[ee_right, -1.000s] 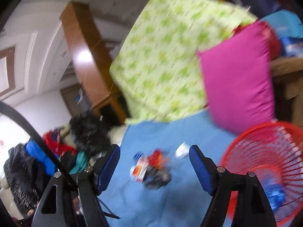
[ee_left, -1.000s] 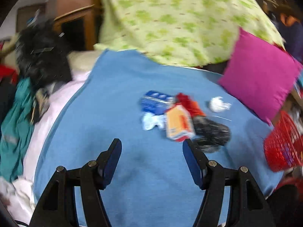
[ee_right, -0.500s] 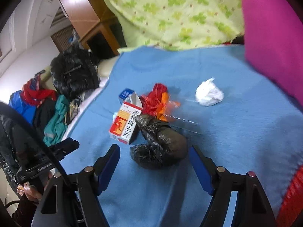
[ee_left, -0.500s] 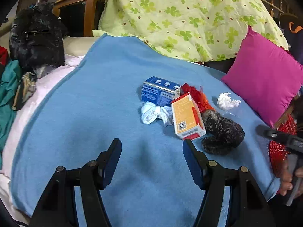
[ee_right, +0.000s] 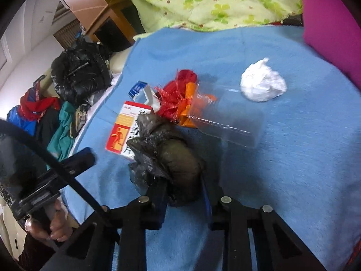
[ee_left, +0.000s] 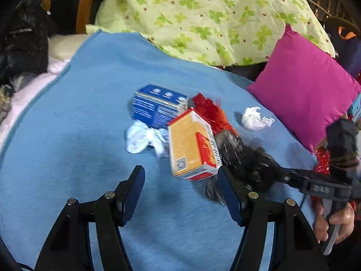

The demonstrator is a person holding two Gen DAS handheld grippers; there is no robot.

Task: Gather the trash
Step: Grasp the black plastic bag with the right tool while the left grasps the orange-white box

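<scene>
Blue blanket fills centre frame; right gripper jaws clamp crumpled, glossy black bag. Left gripper jaws spread wide, empty.

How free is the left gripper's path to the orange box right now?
Probably free. The left gripper is open and empty, and the orange box lies just ahead on the blue blanket. Only the black bag, clamped in the right gripper, crowds the box's right edge.
</scene>
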